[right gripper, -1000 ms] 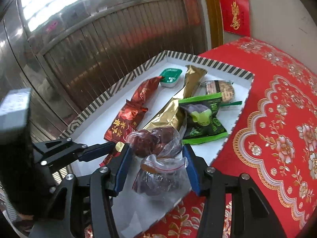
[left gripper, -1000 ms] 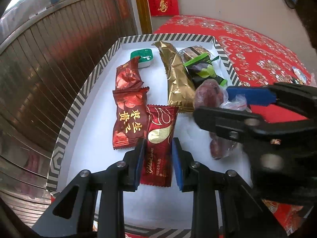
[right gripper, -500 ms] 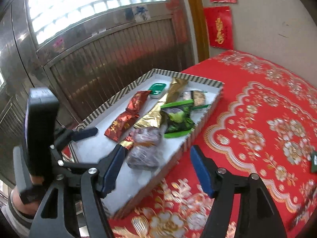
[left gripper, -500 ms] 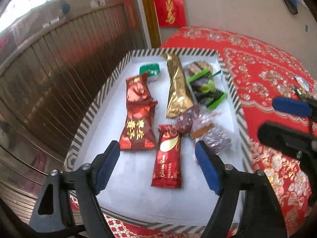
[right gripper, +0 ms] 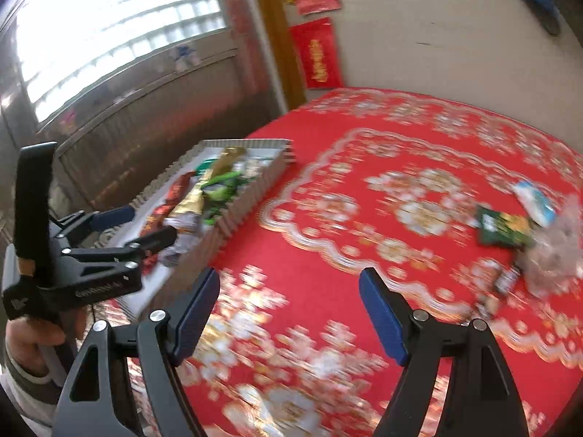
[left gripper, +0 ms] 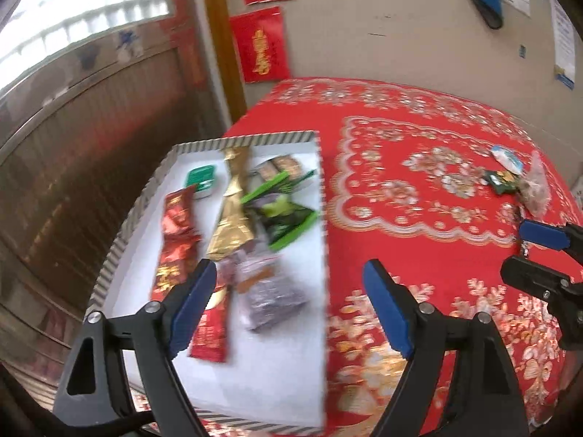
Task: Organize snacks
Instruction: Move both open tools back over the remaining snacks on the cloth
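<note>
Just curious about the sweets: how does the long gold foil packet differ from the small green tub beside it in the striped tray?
The long gold foil packet is a crinkled, shiny wrapper; the small green tub is squat and rigid-looking. The packet stretches along the tray; the tub sits at its far end. Both lie inside the striped tray.

A lived-in home: table under a red floral cloth (right gripper: 364, 291), red festive wall posters (left gripper: 260, 45), wooden door frame (left gripper: 218, 36)

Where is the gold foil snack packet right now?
In the left wrist view the gold foil packet lies inside the striped tray, between the red wrappers and the green packet.
</note>
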Tool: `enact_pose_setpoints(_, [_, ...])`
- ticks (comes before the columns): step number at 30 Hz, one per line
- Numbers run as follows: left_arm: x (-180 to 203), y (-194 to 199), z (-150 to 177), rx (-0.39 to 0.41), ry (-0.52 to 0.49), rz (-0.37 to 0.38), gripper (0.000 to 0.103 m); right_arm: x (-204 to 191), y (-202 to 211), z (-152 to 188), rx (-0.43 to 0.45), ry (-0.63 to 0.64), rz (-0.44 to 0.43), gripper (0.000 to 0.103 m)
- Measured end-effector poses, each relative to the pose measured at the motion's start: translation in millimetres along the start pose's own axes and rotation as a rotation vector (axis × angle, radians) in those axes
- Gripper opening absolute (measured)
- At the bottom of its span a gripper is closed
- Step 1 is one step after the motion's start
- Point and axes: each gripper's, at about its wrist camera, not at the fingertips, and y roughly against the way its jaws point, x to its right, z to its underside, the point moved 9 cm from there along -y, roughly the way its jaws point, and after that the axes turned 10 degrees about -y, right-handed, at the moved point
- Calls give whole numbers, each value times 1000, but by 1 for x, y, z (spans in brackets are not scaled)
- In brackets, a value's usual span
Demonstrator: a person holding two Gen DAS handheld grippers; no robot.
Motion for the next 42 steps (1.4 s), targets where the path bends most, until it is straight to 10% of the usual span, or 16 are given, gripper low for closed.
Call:
enact_pose_setpoints(16, [115, -10, -29, -9, -119, 198, 83, 121, 67, 23, 43, -141, 201, 80])
enact_pose_setpoints(42, [248, -39, -61, -85, -277, 377, 83, 209, 101, 33, 66, -328, 261, 80])
